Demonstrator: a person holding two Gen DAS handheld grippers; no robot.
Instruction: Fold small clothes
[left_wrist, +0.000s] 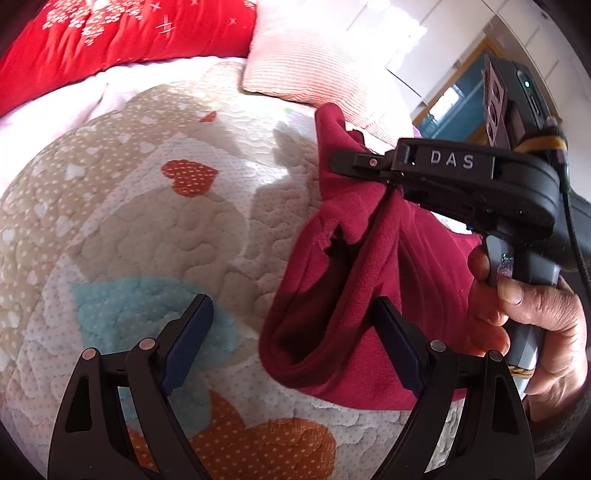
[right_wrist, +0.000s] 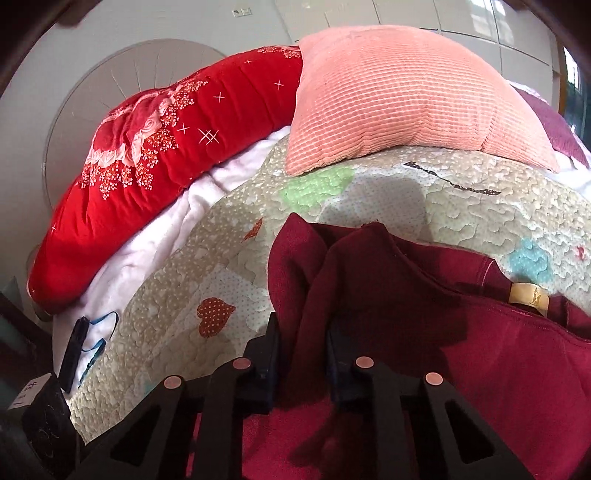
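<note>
Spread wide over the heart-patterned quilted bedspread (left_wrist: 147, 229), the left gripper (left_wrist: 291, 347) holds nothing, while the right gripper (right_wrist: 303, 343) pinches a raised fold of the dark red fleece garment (right_wrist: 388, 288) bunched near the bedspread's right edge. That single pinch could slip or drag the whole garment askew, since nothing pins its far side. Only the right wrist view shows the tan neck label (right_wrist: 528, 295); only the left shows the hand (left_wrist: 535, 314) gripping the handle.

left wrist: close, facing right tongs (left_wrist: 354, 166) | right wrist: close, facing pillows | shared: quilt (left_wrist: 147, 229)
</note>
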